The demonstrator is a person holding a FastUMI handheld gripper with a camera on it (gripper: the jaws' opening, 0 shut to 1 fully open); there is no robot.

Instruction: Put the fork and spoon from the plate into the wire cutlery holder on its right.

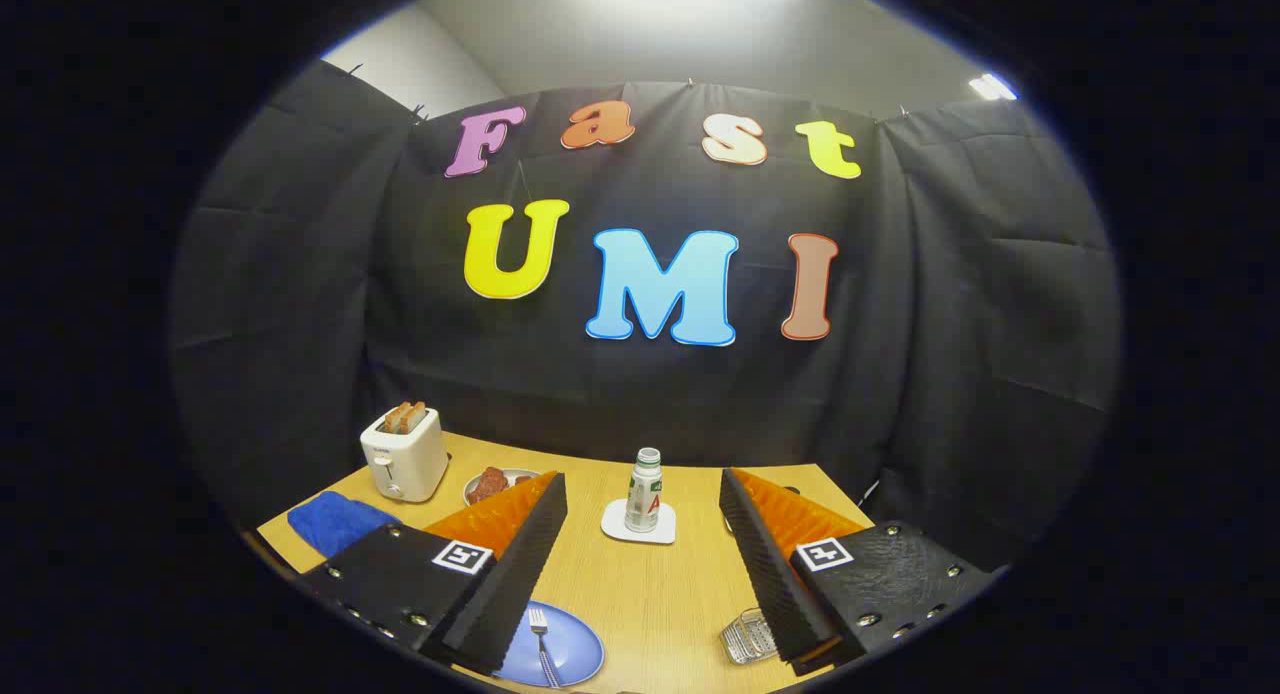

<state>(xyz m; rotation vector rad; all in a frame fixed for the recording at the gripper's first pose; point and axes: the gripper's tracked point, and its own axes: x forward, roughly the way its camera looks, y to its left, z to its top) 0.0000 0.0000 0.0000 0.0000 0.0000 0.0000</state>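
The gripper point(643, 519) is spread wide, grasping nothing. The fork point(541, 642) lies on the plate point(575, 654), tines pointing toward the bottle point(645, 491). The wire holder point(748, 636) stands right of the plate.

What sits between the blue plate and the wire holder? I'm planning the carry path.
Bare tabletop in the gripper view, between plate and holder; the open gripper spans it.

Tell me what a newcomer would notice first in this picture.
First the open gripper, its two fingers spread wide above the wooden table. Between the fingers and beyond them a small bottle stands upright on a white coaster. By the left finger lies a blue plate with a fork; by the right one, a wire cutlery holder.
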